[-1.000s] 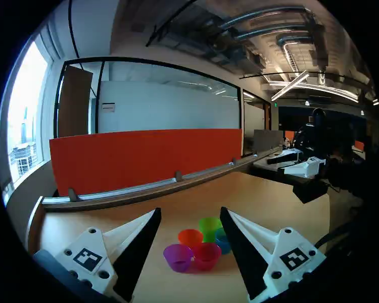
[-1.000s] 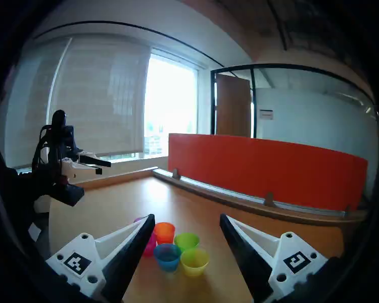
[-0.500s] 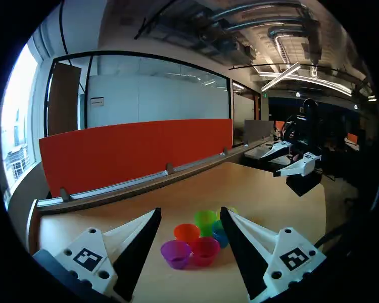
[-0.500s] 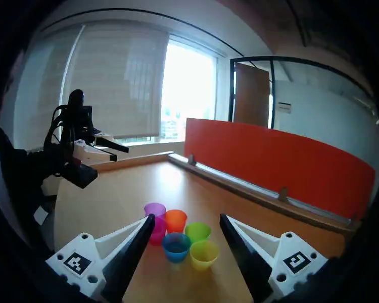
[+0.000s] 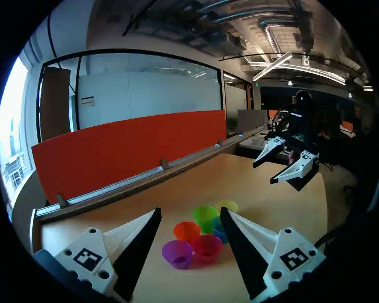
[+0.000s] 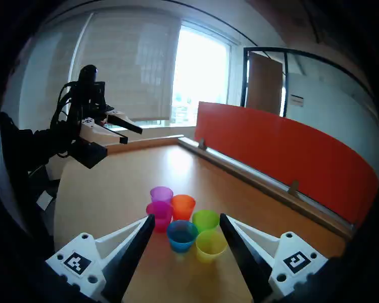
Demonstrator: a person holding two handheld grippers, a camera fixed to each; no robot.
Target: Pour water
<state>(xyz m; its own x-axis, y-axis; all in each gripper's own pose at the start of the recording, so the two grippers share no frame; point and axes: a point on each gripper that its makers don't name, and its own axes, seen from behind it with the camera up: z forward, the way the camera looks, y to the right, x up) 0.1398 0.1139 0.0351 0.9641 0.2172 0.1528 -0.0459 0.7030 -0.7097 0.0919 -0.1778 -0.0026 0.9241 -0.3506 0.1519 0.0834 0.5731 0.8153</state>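
– Wooden counter (image 5: pixel 250 187) runs along an orange divider (image 5: pixel 129 146). What sits on it?
– Left gripper view: six coloured cups (image 5: pixel 205 219) huddle in front of the divider, seen between the left gripper's (image 5: pixel 189 210) open jaws, which touch nothing.
– And the right gripper view?
– Same cluster, on the divider's near side; the right gripper's (image 6: pixel 187 217) jaws gape wide, empty.

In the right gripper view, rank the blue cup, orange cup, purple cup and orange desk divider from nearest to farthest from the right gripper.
1. Blue cup: front row, just ahead of the right gripper.
2. Orange cup: middle of the cluster.
3. Purple cup: back, left.
4. Desk divider: along the table's far right edge.
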